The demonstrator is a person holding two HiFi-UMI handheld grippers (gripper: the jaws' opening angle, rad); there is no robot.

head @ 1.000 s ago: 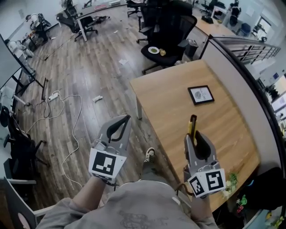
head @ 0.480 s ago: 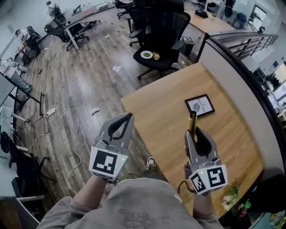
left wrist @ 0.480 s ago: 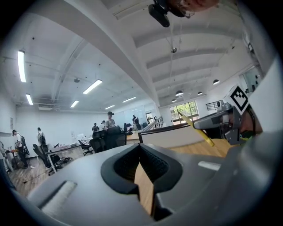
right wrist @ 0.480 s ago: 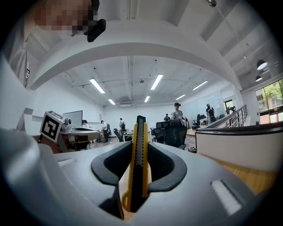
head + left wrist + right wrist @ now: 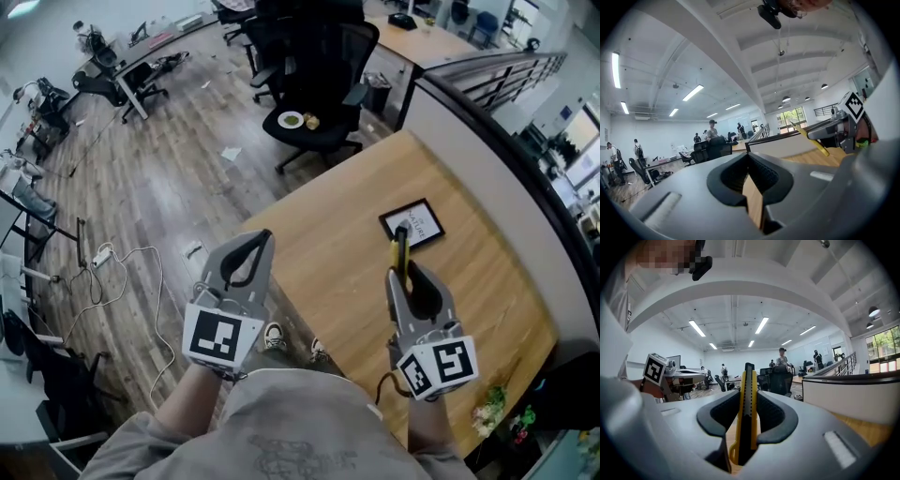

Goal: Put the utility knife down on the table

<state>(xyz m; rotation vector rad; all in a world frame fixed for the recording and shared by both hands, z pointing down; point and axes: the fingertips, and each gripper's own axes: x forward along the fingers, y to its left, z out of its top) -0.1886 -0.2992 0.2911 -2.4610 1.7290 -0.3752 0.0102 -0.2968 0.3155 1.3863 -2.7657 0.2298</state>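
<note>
Both grippers are moving further over the table [image 5: 328,258] than in the earlier frame. My right gripper [image 5: 405,274] is clamping the knife [image 5: 401,249] above it, and the left gripper [image 5: 261,238] is riding closed and empty. The knife is probably hanging clear of the wood, so I'm aiming to lower it flat before releasing, short of the frame [image 5: 413,222].

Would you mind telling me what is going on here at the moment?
A person holds a gripper in each hand at a wooden table. The right gripper has its jaws clamped on a yellow utility knife, held above the tabletop and not yet set down. The left gripper is shut and empty, near the table's corner. A framed picture lies further along the table.
</note>
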